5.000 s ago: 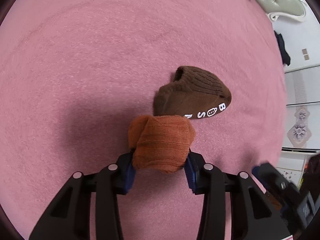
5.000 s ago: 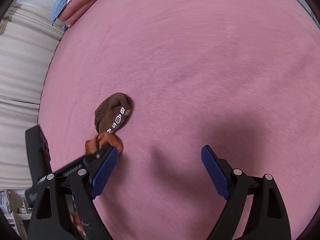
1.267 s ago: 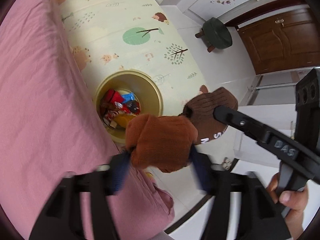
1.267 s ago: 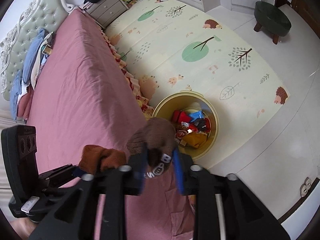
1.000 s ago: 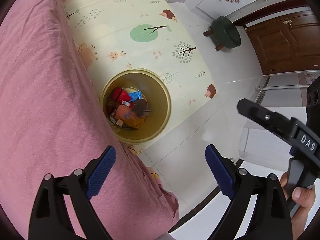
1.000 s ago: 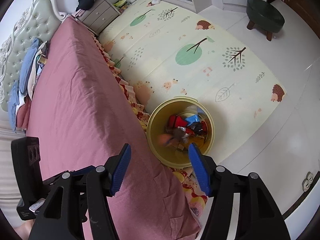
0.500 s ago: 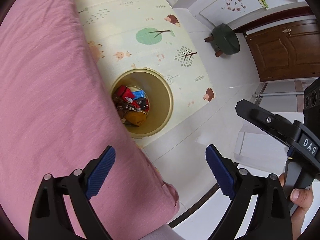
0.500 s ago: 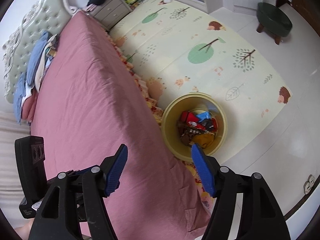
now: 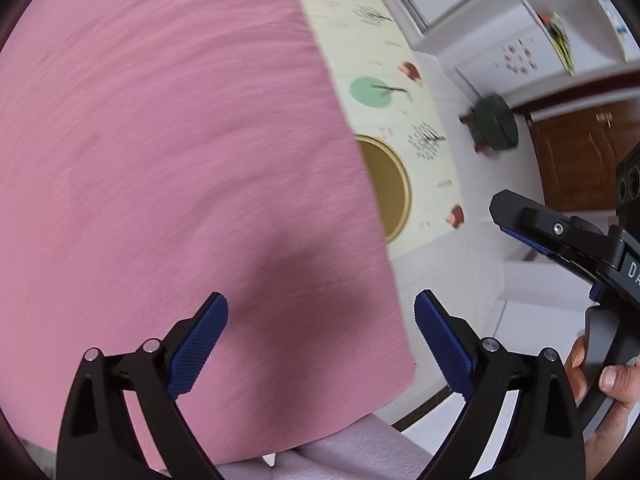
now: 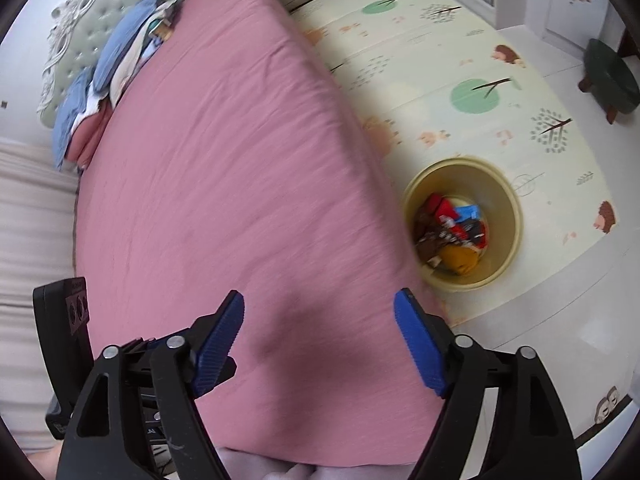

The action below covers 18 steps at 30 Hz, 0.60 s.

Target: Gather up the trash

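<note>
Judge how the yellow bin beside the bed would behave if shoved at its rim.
The bin looks like thin plastic, so probably light. It stands on a smooth mat and would likely slide. It is open-topped with loose trash low inside, so a high shove might tip it.

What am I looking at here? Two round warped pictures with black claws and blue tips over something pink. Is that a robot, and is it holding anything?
No robot: a person holds a hand-held gripper in each hand, and each has a wide-angle camera looking along its two fingers. One picture is from the left gripper, the other from the right gripper. The left view also shows the right hand on its handle. The pink surface is a bed with nothing lying on the part below them. Beside it on the floor mat stands a yellow bin with wrappers and an orange sock. Both grippers are empty; the right one's jaws are opening.
</note>
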Motion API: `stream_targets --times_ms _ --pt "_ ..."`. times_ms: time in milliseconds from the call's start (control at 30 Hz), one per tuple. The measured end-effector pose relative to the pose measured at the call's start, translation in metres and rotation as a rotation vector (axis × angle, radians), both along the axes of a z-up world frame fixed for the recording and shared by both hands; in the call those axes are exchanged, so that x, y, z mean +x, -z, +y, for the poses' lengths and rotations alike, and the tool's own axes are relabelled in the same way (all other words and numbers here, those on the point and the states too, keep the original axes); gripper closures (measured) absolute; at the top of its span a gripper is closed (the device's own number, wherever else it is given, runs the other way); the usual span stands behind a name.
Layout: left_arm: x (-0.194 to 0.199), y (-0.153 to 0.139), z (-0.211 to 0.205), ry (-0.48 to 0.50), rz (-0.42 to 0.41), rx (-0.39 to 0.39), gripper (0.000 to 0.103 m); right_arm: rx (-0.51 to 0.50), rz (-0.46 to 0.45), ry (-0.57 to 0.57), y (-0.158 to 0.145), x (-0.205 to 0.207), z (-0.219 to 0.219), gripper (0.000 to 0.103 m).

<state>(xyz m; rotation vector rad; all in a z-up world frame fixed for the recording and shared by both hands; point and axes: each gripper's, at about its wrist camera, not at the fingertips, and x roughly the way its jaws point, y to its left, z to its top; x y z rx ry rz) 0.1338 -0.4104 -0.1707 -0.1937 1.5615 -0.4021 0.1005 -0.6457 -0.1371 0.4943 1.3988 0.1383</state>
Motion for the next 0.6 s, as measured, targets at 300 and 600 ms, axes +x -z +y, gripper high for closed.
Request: stream_targets --times_ms 300,600 --pt "-0.04 -0.046 0.075 -0.115 -0.179 0.05 0.005 -0.029 -0.069 -0.155 -0.042 -0.019 0.087 0.019" --pt "-0.072 -0.116 0.142 -0.215 -0.253 0.063 0.005 -0.109 -0.182 -0.247 -0.12 -0.038 0.144 0.016"
